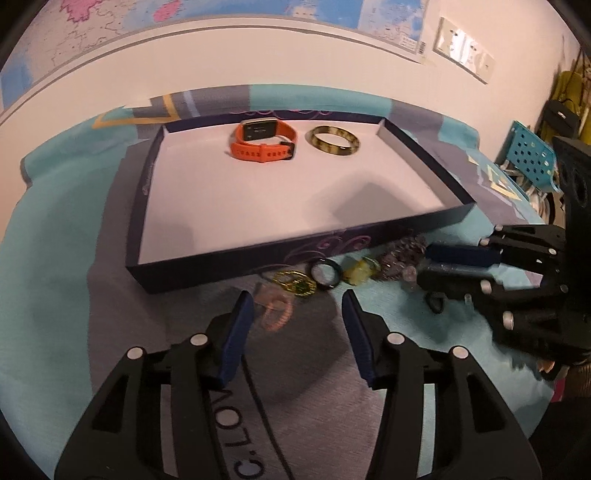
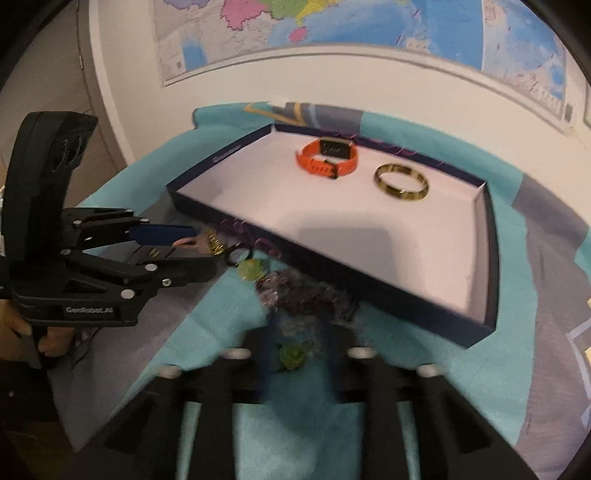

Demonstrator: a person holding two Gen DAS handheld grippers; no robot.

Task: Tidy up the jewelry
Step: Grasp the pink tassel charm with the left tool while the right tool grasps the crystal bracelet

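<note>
Shallow dark-blue box tray: orange smartwatch and mottled bangle at far end. Loose jewelry pile on cloth before near wall. Left gripper apart, empty; right gripper together, at the pile, hold unclear.

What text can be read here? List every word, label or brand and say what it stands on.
"GenRobot.AI": on the body of the left gripper, in the right wrist view.
"C.LOM": partial letters printed on the cloth, upside down, cut off at the frame edge.
Orange watch screen: too small to read.
Wall map labels: too small.
Box side print and white wall plate: blurred, unreadable.
</note>
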